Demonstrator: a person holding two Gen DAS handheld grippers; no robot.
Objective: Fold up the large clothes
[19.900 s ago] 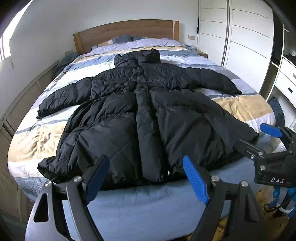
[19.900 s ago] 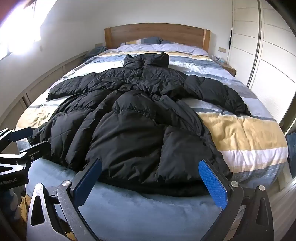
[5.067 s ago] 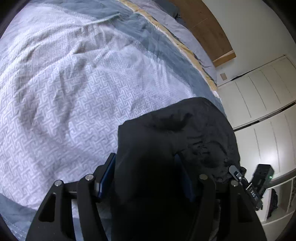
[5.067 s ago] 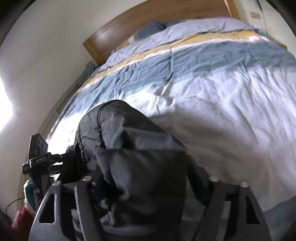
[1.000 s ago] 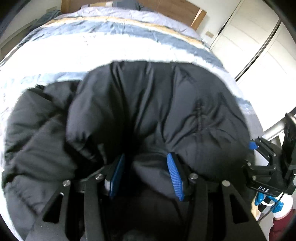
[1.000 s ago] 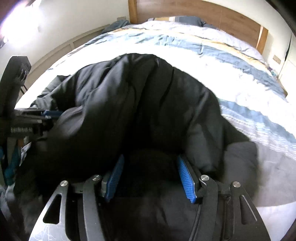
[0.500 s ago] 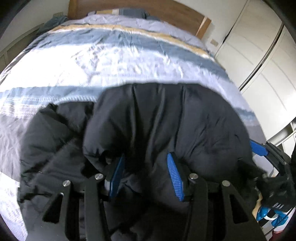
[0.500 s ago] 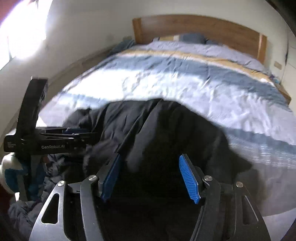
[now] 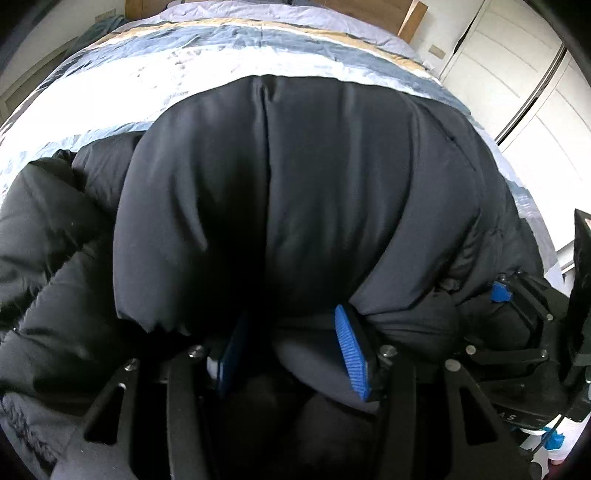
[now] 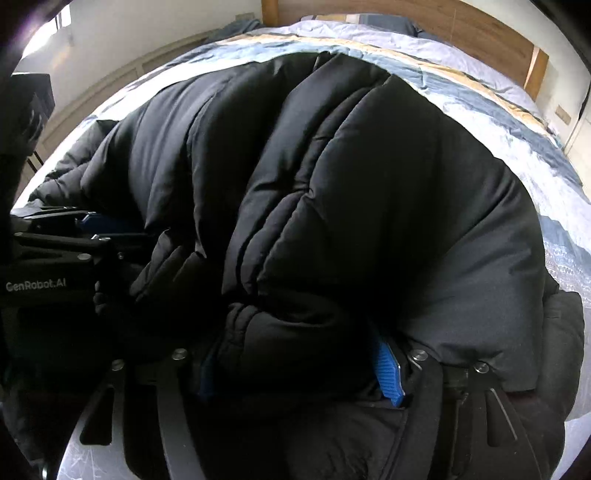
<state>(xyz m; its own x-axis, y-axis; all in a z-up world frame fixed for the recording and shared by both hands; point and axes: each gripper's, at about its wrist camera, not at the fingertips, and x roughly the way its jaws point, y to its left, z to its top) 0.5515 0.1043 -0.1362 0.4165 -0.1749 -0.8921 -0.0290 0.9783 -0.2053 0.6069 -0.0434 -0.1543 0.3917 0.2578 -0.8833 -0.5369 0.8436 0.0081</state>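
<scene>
The left tool [image 9: 291,354] and right tool [image 10: 299,373] each clamp a thick wad of the black puffer coat [image 9: 295,192], bunched at the bed's [image 9: 207,62] foot edge. Beyond it stretches bare striped duvet toward the headboard [image 10: 424,26]. The slick, springy padding may squirm from either grip, letting the fold puff open.

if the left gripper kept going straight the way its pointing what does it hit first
The black puffer coat: the left gripper is already shut on a fold of it, and the bunched bulk rises directly ahead, before the striped duvet.
</scene>
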